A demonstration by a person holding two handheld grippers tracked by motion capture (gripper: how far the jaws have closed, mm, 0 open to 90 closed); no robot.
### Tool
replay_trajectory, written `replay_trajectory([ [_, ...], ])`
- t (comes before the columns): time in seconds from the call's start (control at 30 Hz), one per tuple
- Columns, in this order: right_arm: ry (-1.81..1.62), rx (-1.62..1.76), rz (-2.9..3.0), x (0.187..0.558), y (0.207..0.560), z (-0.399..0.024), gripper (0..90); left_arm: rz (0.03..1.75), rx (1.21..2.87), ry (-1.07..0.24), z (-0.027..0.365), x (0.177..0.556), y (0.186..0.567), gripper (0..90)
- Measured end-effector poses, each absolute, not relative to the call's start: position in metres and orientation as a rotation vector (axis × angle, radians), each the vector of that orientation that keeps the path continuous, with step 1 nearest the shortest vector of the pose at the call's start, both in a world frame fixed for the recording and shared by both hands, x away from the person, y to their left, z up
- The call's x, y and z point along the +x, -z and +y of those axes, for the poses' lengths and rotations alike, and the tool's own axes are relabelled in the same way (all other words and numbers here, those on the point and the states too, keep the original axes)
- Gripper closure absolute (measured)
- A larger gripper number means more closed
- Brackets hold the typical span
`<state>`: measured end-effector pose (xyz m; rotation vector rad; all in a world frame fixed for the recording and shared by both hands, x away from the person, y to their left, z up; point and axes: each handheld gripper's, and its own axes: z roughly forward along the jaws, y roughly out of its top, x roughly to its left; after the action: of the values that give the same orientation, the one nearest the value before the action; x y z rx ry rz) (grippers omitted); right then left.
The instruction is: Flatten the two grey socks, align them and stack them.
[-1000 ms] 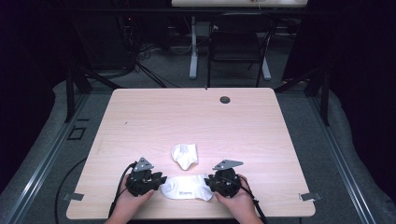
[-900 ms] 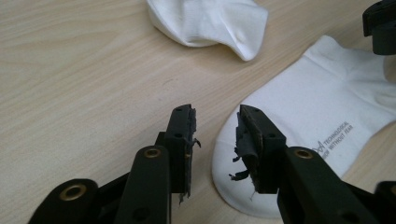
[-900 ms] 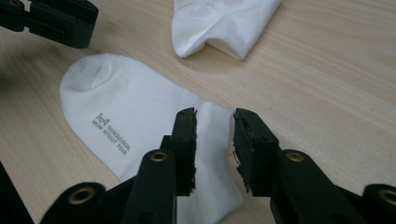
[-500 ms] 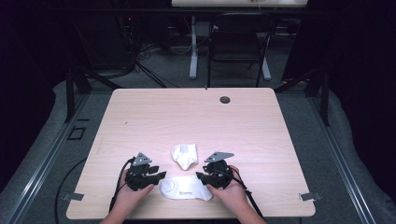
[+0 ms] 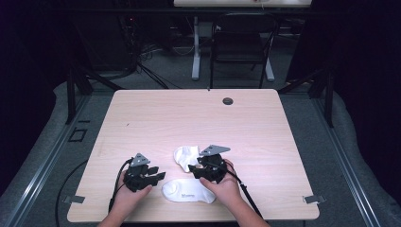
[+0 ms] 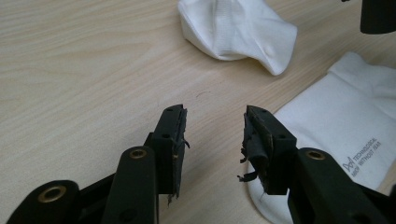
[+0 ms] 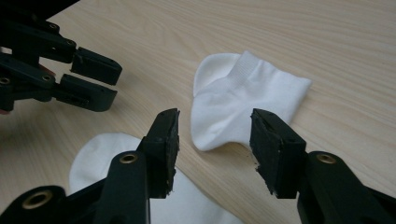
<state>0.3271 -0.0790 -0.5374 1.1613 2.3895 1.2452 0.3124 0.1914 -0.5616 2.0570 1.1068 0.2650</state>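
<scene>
Two white ankle socks lie near the front edge of the bench, and the person seems to be between grasps. The flat sock, laid out lengthwise close to the front edge with small printed lettering on it, sits between the two hands. The second sock, crumpled and partly folded on itself, lies just behind it, towards the middle of the bench.

The left gripper rests low at the toe end of the flat sock. Its jaws stand apart with nothing between them; in the left gripper view bare wood shows in the gap and the sock's edge lies just under the right-hand jaw. They have just been opening and have eased back slightly.

The right gripper is over the other end of the flat sock and points at the crumpled one. Its jaws have just been opening and now stand wide, empty, with the crumpled sock framed just beyond them in the right gripper view.

My guess is that the flat sock has been set down and smoothed, and the crumpled sock comes next. That calls for the right gripper to go forward and down until one jaw slides under an edge of the cloth, probably the ribbed cuff, then to close on that layer without dragging the flat sock along. The left gripper is near enough to help spread it.
</scene>
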Motion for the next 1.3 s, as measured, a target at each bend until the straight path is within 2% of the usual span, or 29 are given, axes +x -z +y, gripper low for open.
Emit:
replay_trajectory([
  [0.27, -1.172, 1.091, 2.358, 0.331, 0.537, -0.066, 55.8, 1.109, 2.048, -0.271, 0.193, 0.313, 0.561, 57.8],
  [0.4, -1.142, 1.102, 2.367, 0.334, 0.538, -0.061, 62.4, 1.12, 2.037, -0.292, 0.194, 0.315, 0.56, 57.2],
  [0.6, -1.124, 1.143, 2.358, 0.342, 0.543, -0.056, 66.3, 1.125, 2.034, -0.302, 0.193, 0.32, 0.56, 55.7],
  [1.13, -1.073, 1.145, 2.386, 0.352, 0.556, -0.04, 69.4, 1.158, 2.021, -0.303, 0.195, 0.321, 0.565, 53.9],
  [1.3, -1.059, 1.104, 2.426, 0.352, 0.559, -0.028, 67.7, 1.162, 2.02, -0.306, 0.196, 0.322, 0.565, 53.9],
])
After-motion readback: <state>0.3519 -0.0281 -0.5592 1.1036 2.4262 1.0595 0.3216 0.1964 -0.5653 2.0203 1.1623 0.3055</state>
